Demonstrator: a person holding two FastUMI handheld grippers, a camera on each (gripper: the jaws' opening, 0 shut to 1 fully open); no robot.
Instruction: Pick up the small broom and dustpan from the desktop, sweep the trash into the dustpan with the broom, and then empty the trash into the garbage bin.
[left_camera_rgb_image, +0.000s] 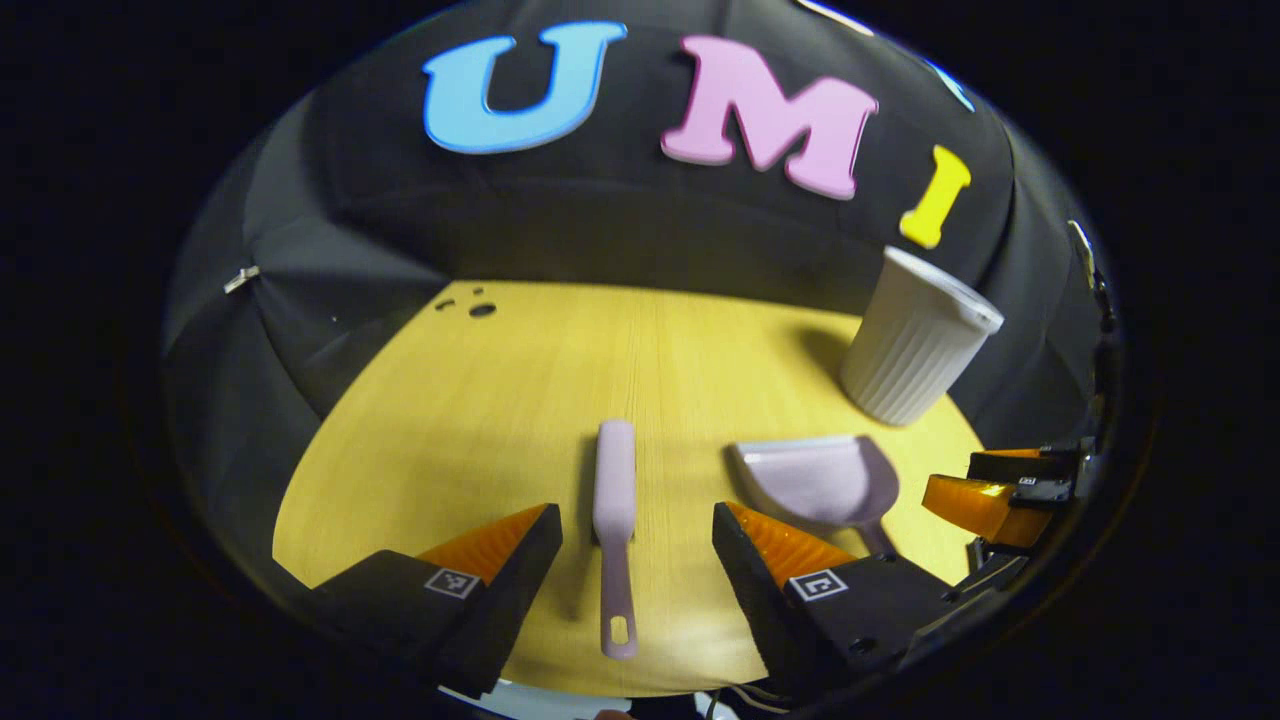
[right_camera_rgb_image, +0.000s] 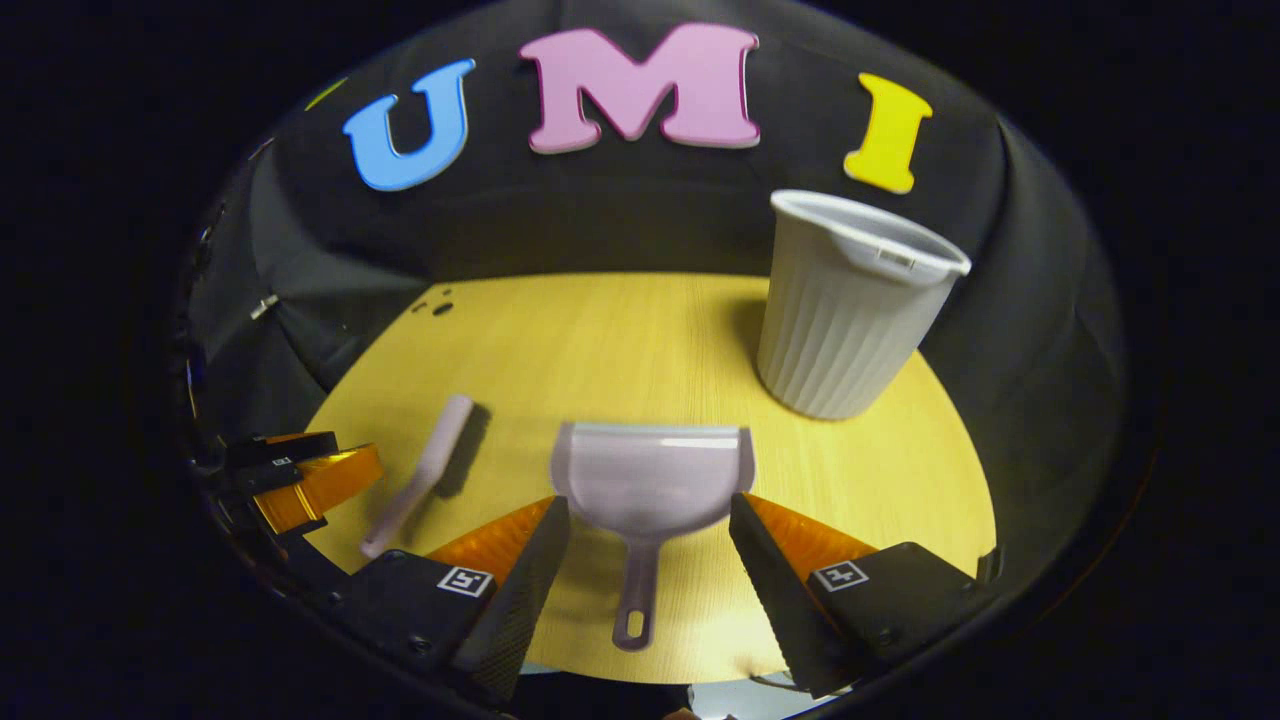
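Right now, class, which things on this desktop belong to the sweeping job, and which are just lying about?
For the job:
broom
dustpan
garbage bin
left gripper, open
right gripper, open

Lying about:
dark specks at the far left of the desktop, too small to identify

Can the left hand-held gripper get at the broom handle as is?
Probably yes. The left hand-held gripper is open with the small lilac plastic broom lying flat on the yellow wooden desktop between its fingers, nothing blocking.
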